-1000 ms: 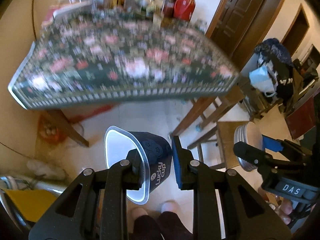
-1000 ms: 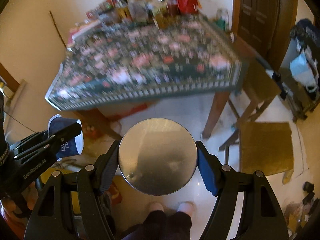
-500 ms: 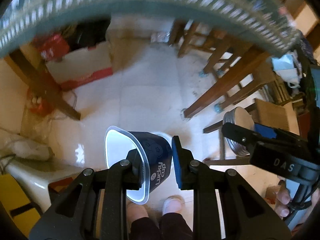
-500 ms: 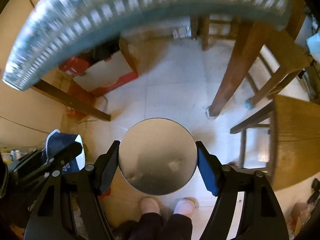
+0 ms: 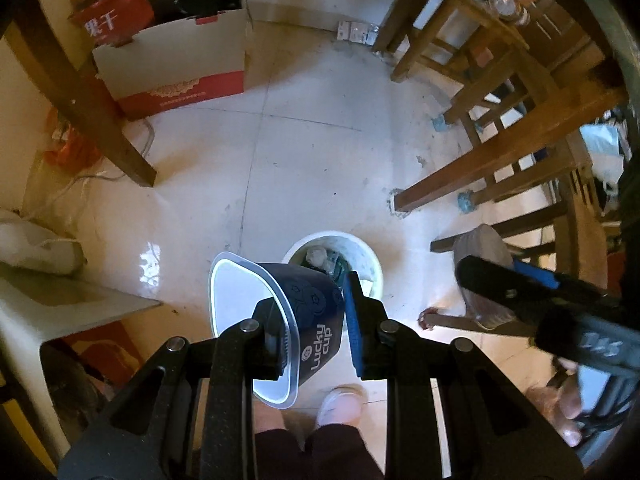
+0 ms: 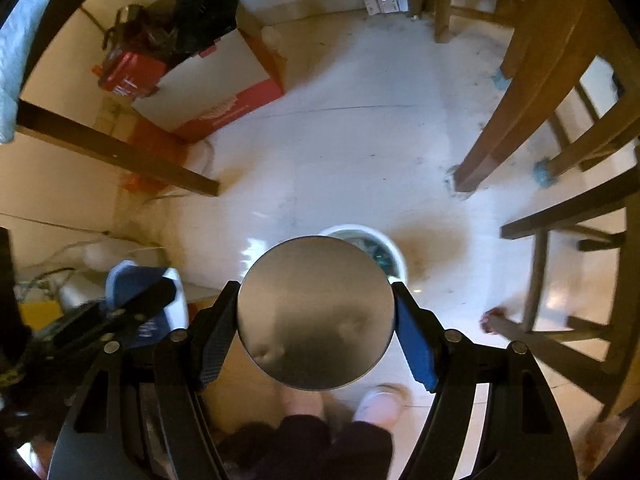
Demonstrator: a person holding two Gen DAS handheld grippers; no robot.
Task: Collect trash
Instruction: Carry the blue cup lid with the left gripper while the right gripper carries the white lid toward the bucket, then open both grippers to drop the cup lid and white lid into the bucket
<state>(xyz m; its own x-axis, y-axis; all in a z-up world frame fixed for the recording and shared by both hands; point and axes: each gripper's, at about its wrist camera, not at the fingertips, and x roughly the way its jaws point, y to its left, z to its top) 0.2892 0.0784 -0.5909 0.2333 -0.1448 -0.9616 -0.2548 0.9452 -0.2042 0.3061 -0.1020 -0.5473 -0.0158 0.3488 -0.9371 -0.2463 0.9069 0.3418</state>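
Left wrist view | both claws dropped from worktop height | left claw [image 5: 310, 322] grasping cup [image 5: 296, 312], right claw [image 6: 316, 320] grasping tin [image 6: 316, 312] | bin [image 5: 370, 256] below, release next.

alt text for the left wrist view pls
The left gripper holds a dark blue Lucky Cup tub by its wall, above a white trash bin on the tiled floor. The right gripper holds a round metal tin beside it.
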